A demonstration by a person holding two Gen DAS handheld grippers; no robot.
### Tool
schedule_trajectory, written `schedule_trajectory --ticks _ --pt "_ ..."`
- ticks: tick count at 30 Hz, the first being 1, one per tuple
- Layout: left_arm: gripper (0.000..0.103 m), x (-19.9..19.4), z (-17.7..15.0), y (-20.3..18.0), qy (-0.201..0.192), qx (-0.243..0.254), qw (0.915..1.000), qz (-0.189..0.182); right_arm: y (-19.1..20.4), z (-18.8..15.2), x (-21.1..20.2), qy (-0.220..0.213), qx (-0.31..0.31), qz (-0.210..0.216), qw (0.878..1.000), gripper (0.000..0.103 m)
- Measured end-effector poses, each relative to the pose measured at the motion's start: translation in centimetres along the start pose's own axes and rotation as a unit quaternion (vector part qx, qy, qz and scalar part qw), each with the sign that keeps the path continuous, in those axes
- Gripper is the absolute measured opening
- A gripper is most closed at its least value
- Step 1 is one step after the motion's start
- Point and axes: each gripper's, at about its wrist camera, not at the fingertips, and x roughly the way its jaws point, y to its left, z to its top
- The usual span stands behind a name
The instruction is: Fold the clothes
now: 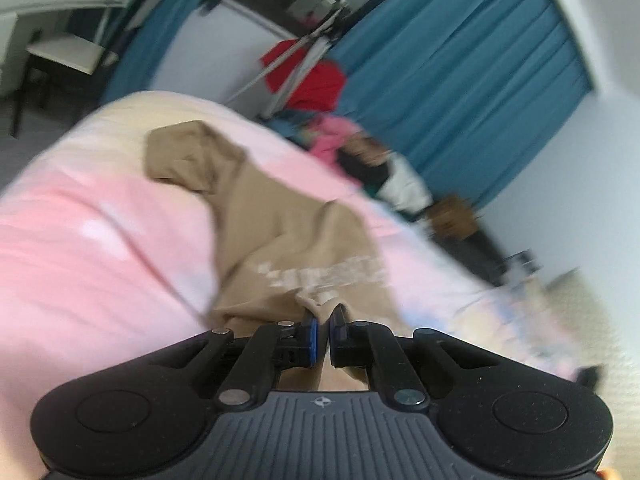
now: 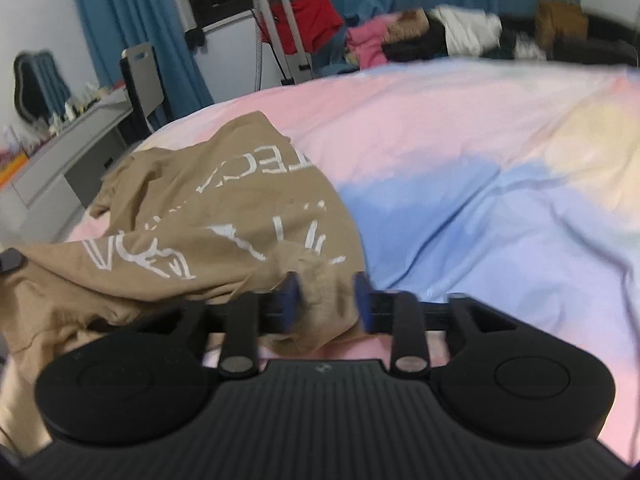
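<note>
A tan T-shirt [image 1: 280, 232] with white lettering lies crumpled on a bed with a pink and blue cover [image 1: 100, 240]. My left gripper [image 1: 323, 320] is shut on a fold of the shirt's near edge. In the right wrist view the same shirt [image 2: 208, 216] is bunched at the left of the bed [image 2: 480, 184]. My right gripper [image 2: 326, 292] is open, with shirt fabric bulging between its blue fingers [image 2: 290, 292]. The frame is blurred.
A pile of mixed clothes [image 2: 420, 36] lies along the far side of the bed. A tripod [image 2: 280, 28] and a red garment [image 2: 312, 20] stand behind it before blue curtains [image 1: 460, 80]. A grey desk [image 2: 68, 148] with small items is at the left.
</note>
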Motion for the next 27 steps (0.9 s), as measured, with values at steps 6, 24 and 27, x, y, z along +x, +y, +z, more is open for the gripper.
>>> schedule_trajectory --ticks 6,24,27 --pt "0.006 1.1 0.2 -0.9 -0.014 0.063 0.9938 0.091 2.8 0.0 -0.8 -0.037 -0.107 -0.006 0.994 0.056" --pt "0.007 4.5 0.3 0.2 0.009 0.108 0.983 0.149 3.3 0.0 0.9 0.001 -0.125 0.038 0.991 0.019" --pt "0.007 4.0 0.2 -0.2 0.003 0.111 0.9837 0.142 2.8 0.0 -1.7 -0.017 -0.108 0.05 0.993 0.019"
